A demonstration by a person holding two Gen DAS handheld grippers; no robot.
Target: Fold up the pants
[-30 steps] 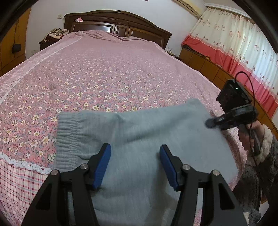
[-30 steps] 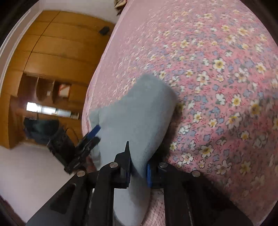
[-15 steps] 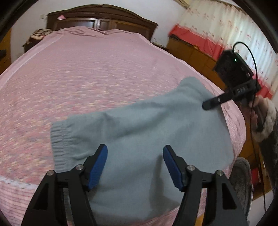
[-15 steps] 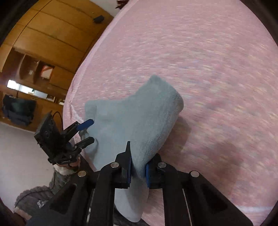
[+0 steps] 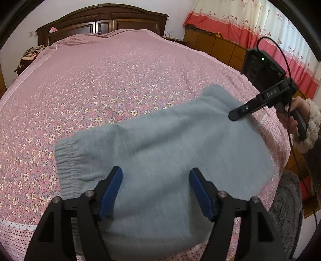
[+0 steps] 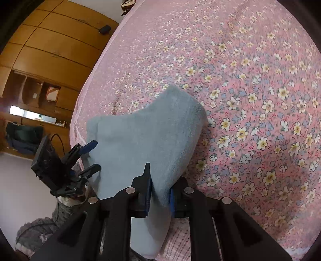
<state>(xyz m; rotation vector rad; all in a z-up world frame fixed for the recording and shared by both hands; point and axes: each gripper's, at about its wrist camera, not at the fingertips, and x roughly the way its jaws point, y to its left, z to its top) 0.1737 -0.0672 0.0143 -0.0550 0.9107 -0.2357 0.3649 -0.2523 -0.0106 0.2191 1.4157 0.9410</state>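
Grey-blue fleece pants lie folded near the bed's front edge, with the elastic waistband at the left. My left gripper hovers over their near part. Its jaws stand wide and are still opening, with cloth beneath them but not pinched. In the right wrist view, my right gripper pinches a raised fold of the pants between its blue pads, and its jaws are starting to ease apart. The right gripper also shows in the left wrist view at the pants' right corner. The left gripper shows in the right wrist view by their left edge.
The bed has a pink floral cover and a dark wooden headboard. Low wooden cabinets and a red-and-cream curtain are at the right. A wooden wardrobe wall stands beyond the bed's other side. A person's cuffed sleeve holds the right gripper.
The left jaws have spread wider over the pants. Both grippers have shifted across the bed. The right gripper still holds its fold, and the pants' far corner has moved with it.
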